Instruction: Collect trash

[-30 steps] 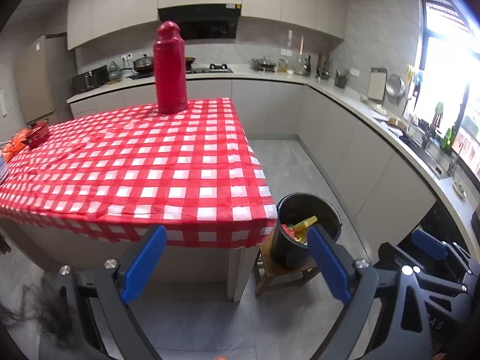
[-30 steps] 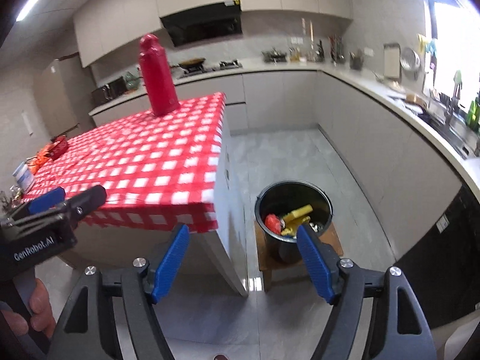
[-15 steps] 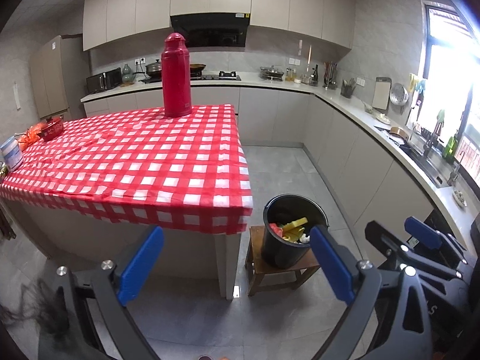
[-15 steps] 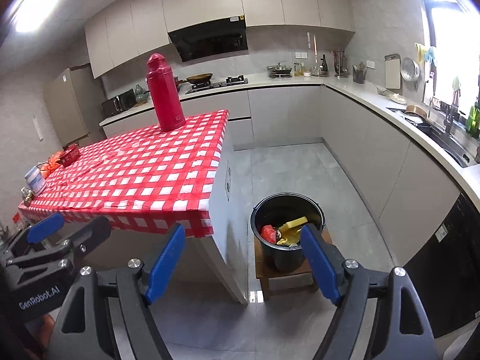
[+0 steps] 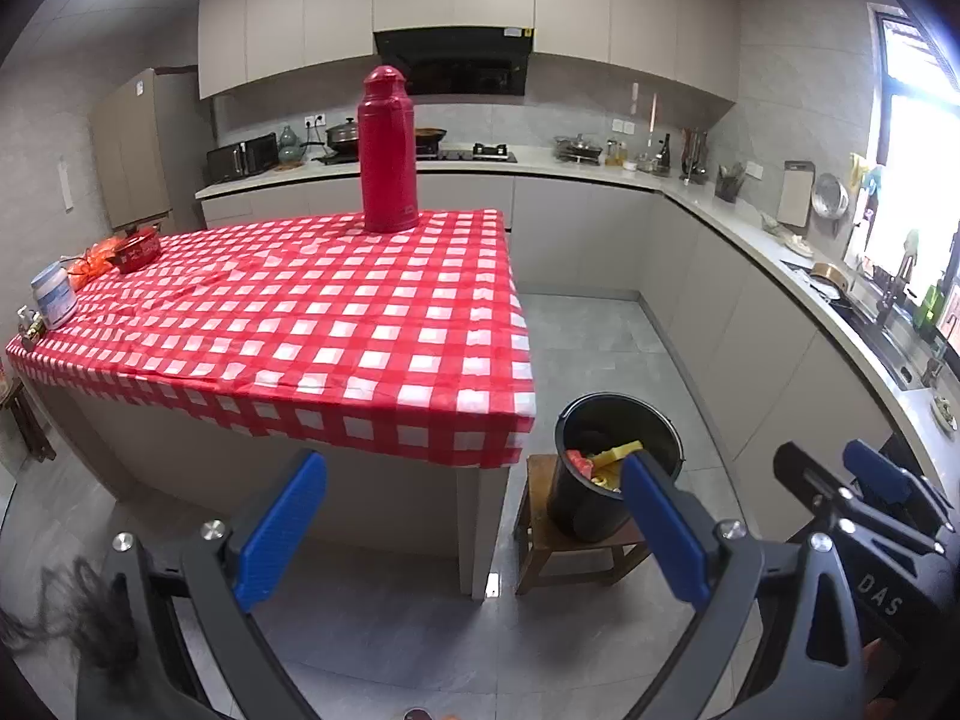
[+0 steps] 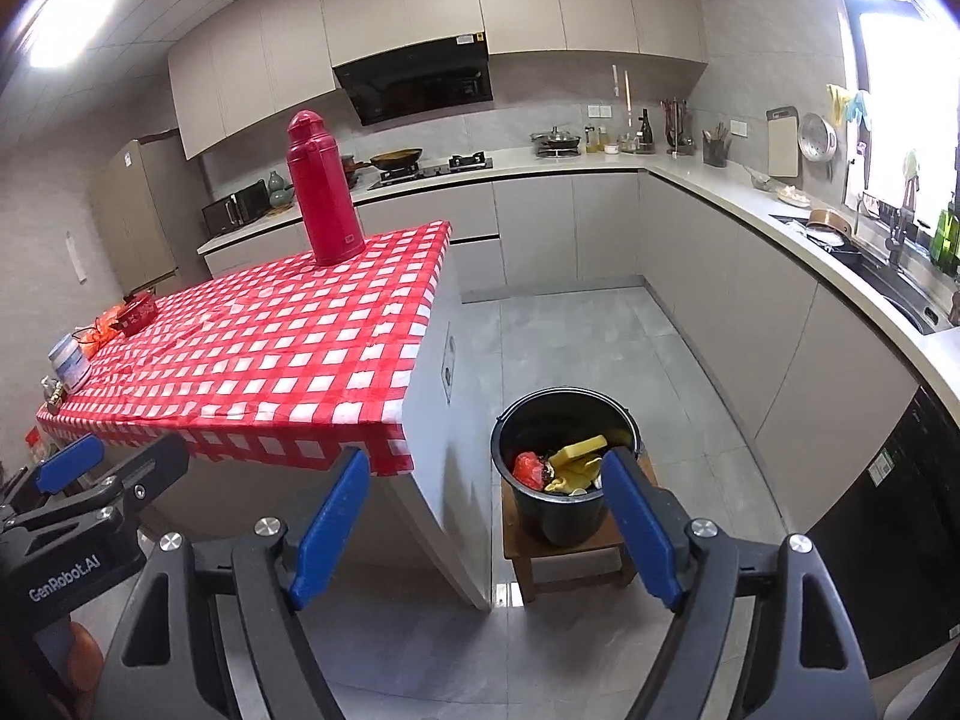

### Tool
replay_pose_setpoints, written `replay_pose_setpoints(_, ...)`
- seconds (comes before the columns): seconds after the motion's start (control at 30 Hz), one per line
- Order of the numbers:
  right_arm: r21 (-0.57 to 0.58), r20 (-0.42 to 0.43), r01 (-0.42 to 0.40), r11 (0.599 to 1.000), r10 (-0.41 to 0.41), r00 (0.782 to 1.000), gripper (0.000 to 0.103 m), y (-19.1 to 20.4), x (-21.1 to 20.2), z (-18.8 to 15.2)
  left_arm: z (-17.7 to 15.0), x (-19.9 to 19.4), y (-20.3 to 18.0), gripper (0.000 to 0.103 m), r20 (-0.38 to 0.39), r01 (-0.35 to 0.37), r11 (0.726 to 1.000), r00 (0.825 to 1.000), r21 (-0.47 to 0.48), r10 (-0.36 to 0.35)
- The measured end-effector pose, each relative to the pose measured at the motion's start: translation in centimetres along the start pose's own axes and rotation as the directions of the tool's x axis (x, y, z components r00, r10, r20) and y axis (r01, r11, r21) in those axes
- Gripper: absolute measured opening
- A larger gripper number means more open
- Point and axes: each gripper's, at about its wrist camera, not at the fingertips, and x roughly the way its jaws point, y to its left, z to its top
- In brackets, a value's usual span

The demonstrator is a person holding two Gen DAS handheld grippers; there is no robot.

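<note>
Right wrist view: right gripper (image 6: 483, 531) spread wide, nothing between pads. Left gripper (image 5: 474, 531) likewise spread and empty. Beyond both, black bucket (image 6: 564, 501) on low wooden stool (image 6: 540, 561) beside checkered table (image 6: 270, 360), well apart from either tool. Trash (image 6: 558, 465) inside: red and yellow crumpled pieces, judged light, soft, crushable. Best pinched at protruding folds.
</note>
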Motion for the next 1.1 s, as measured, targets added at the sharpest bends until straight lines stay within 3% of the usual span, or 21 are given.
replay_pose_setpoints(0.2,-0.002,0.0,-0.004,1.0,0.004,1.0,0.081,0.1,0.0,0.0,-0.1,0.3,-0.3,0.099,-0.002,-0.029,0.999,1.0,0.018,0.029)
replay_pose_setpoints(1.1,-0.004,-0.026,-0.012,1.0,0.011,1.0,0.081,0.1,1.0,0.5,0.1,1.0,0.5,0.099,-0.024,-0.037,0.999,0.999,0.023,0.038)
